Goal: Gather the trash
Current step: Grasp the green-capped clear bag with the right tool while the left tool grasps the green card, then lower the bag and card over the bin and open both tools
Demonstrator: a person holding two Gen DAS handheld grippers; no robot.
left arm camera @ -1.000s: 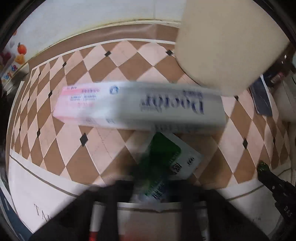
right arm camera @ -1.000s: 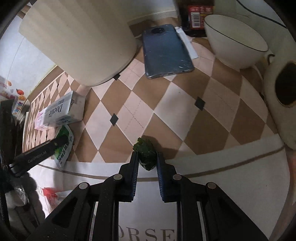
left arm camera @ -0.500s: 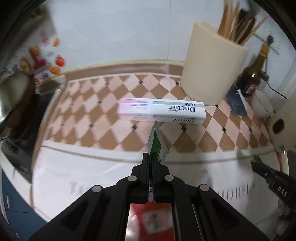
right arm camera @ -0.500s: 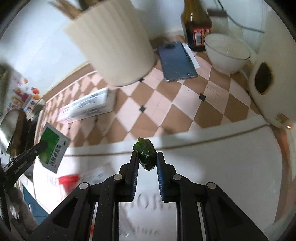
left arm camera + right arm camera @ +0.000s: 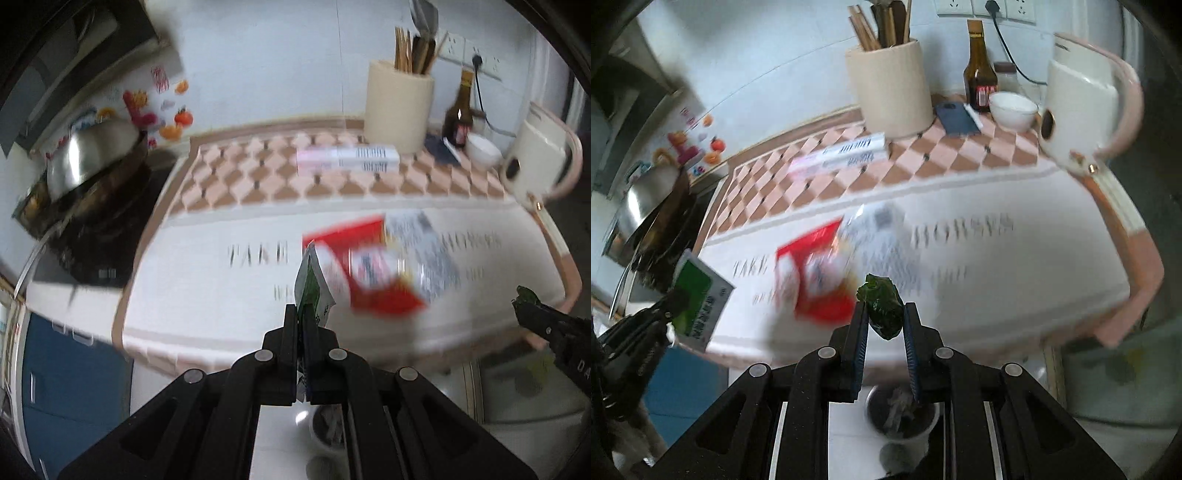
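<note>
My left gripper (image 5: 303, 325) is shut on a green and white sachet (image 5: 312, 291), held edge-on in front of the counter; the sachet also shows in the right wrist view (image 5: 698, 302). My right gripper (image 5: 884, 325) is shut on a crumpled dark green wrapper (image 5: 881, 306), held off the counter's front edge; the wrapper tip shows in the left wrist view (image 5: 524, 295). Below on the floor stands a small white bin (image 5: 901, 413) with trash inside, also in the left wrist view (image 5: 328, 428). A red and white packet (image 5: 820, 273) lies on the white mat (image 5: 1015, 273).
A toothpaste box (image 5: 842, 155), a cream utensil holder (image 5: 890, 88), a dark bottle (image 5: 979, 70), a phone (image 5: 956, 118), a white bowl (image 5: 1012, 110) and a white kettle (image 5: 1086, 99) stand at the back. A lidded wok (image 5: 92, 162) sits on the stove at left.
Both grippers have pulled back and up from the counter, each still holding its piece. The floor bin has come into view below them. The view is blurred by motion.
</note>
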